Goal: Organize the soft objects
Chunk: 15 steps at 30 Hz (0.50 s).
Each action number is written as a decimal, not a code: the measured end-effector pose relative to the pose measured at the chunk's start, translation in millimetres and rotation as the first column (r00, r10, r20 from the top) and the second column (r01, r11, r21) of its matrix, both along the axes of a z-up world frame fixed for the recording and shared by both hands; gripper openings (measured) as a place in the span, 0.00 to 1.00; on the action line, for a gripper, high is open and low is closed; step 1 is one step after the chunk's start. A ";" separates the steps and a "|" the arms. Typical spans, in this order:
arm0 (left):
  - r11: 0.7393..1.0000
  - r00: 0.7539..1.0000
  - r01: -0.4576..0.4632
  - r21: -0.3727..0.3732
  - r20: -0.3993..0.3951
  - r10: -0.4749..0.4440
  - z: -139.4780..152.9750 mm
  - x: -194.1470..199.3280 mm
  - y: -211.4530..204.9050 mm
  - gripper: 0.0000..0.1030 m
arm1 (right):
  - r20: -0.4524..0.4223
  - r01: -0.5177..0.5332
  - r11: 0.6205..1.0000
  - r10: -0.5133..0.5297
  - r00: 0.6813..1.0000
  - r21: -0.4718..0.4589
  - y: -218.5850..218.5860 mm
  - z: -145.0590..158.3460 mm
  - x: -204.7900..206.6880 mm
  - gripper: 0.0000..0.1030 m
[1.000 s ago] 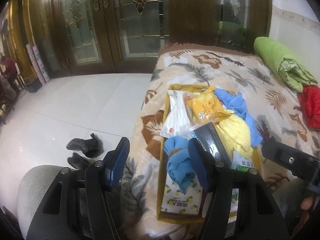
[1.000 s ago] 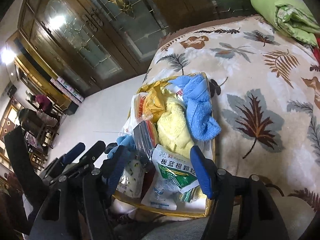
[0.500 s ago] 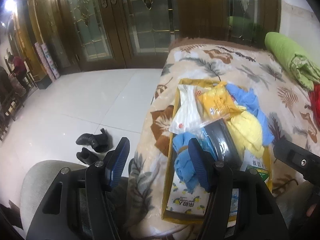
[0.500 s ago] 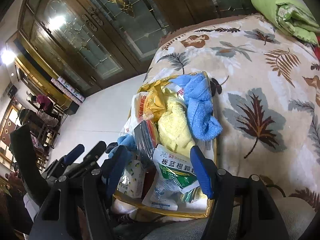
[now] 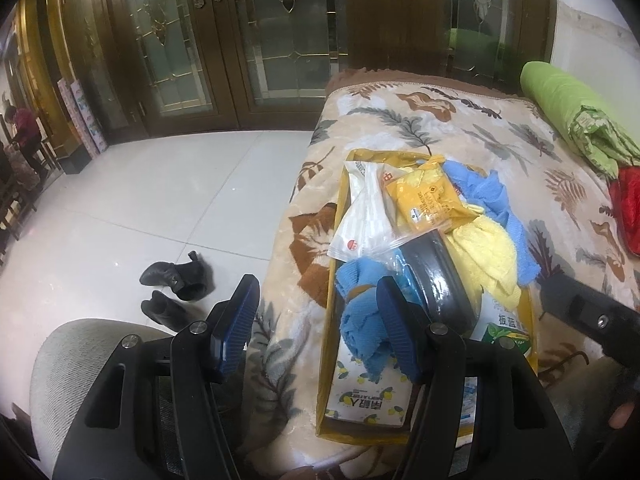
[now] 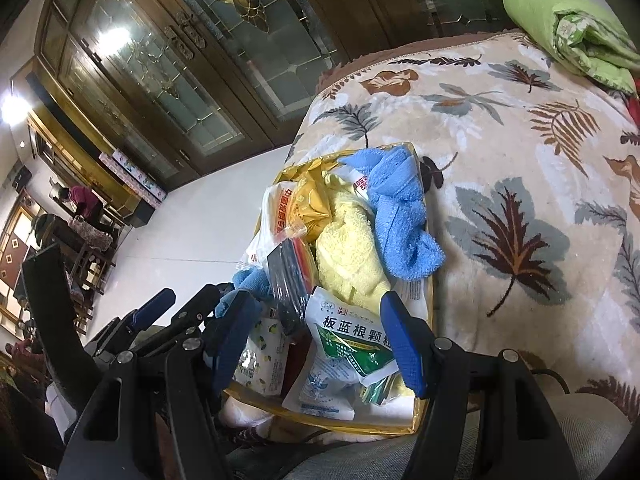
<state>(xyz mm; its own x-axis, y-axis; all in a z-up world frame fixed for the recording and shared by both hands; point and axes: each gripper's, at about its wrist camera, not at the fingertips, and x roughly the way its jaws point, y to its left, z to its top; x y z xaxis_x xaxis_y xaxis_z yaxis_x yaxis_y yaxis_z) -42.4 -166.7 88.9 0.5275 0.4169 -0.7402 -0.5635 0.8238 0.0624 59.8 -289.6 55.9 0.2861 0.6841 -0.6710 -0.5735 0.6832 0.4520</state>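
Observation:
A yellow box (image 5: pixel 334 280) sits near the edge of the leaf-patterned bed (image 6: pixel 520 140). Piled in it are a blue towel (image 5: pixel 496 196), a yellow towel (image 5: pixel 484 252), a small blue cloth (image 5: pixel 360 312), a yellow packet (image 5: pixel 428 200), a white packet (image 5: pixel 364 220), a dark item in a clear bag (image 5: pixel 440 276) and a lemon-print tissue pack (image 5: pixel 360 400). My left gripper (image 5: pixel 316 320) hovers open over the box's near left side, its right pad beside the small blue cloth. My right gripper (image 6: pixel 316 332) stands open above a green-and-white medicine packet (image 6: pixel 352 340), holding nothing.
A green folded quilt (image 5: pixel 572 120) and a red item (image 5: pixel 628 204) lie at the bed's far right. Black shoes (image 5: pixel 172 284) stand on the white tile floor. A grey seat (image 5: pixel 80 360) is at the lower left. Wooden glass doors (image 5: pixel 240 40) stand behind the bed, and a person (image 5: pixel 24 136) is far left.

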 end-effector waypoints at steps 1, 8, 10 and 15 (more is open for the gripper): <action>1.000 1.000 0.000 0.000 -0.001 0.000 -0.5 0.0 0.7 0.60 | -0.001 0.002 1.000 -0.002 1.000 0.004 -0.6 0.2 0.1 0.64; 1.000 1.000 -0.014 0.019 0.001 0.014 -2.4 -0.3 1.5 0.60 | 0.006 0.010 0.999 -0.010 1.000 0.042 -7.5 1.6 -0.1 0.64; 0.999 1.000 -0.023 0.031 0.013 0.023 -0.9 0.3 1.6 0.60 | 0.007 0.010 0.998 -0.010 1.000 0.056 -10.8 2.5 -0.2 0.64; 1.000 0.999 -0.018 0.008 0.027 0.017 0.8 -0.4 3.5 0.60 | -0.011 0.042 0.997 -0.042 0.999 0.057 -14.3 1.3 0.8 0.69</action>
<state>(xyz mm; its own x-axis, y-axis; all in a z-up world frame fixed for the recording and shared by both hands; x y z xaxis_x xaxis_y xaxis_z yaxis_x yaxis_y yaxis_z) -42.7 -163.2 89.7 0.5394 0.4321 -0.7227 -0.5794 0.8133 0.0537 60.6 -303.9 57.2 0.3088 0.7091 -0.6339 -0.5400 0.6793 0.4969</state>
